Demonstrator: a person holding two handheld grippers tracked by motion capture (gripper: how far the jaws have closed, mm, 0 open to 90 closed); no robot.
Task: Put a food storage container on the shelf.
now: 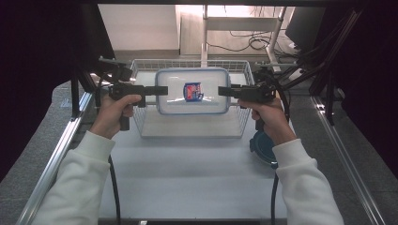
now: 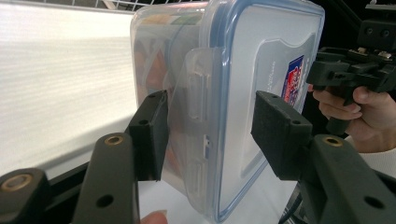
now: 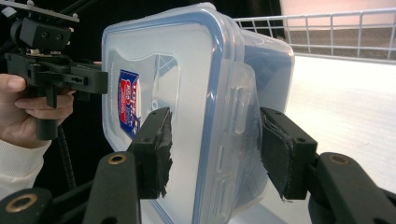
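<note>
Item: clear plastic food container [image 1: 193, 91], rectangular, with a blue-sealed snap-lock lid and a red-and-blue label [image 1: 193, 92] at the lid's middle. We find it held lid-up over the wire basket [image 1: 239, 65], caught between the two tools at its short ends. In the left gripper view the container [image 2: 243, 65] shows orange and greenish contents through its wall; we cannot tell what they are. Its end latch [image 2: 198, 121] sits between that tool's jaws.

Left tool [image 1: 162, 90]: held in the left hand [image 1: 112, 112], level, pointing inward to the container's left end. We see the jaws about half open, one pad [image 2: 152, 135] against the container's underside and the other against the lid, so we record it as gripping the container's end.

Right tool [image 1: 223, 90]: held in the right hand [image 1: 267, 115], level, facing the left tool. In the right gripper view the container [image 3: 187, 70] stands between the jaws; one worn pad [image 3: 156, 149] lies on the lid and the other on the base, clamped over the end latch [image 3: 233, 135]. Jaws again about half open, filled by the container.

Surroundings: the wire basket stands on the white tabletop [image 1: 187, 173], at its far side. A round, dark blue lidded container [image 1: 263, 147] lies on the tabletop just beside the right wrist, partly hidden by the white sleeve [image 1: 305, 183]. A black cable [image 1: 114, 187] trails from each tool toward the near edge.
</note>
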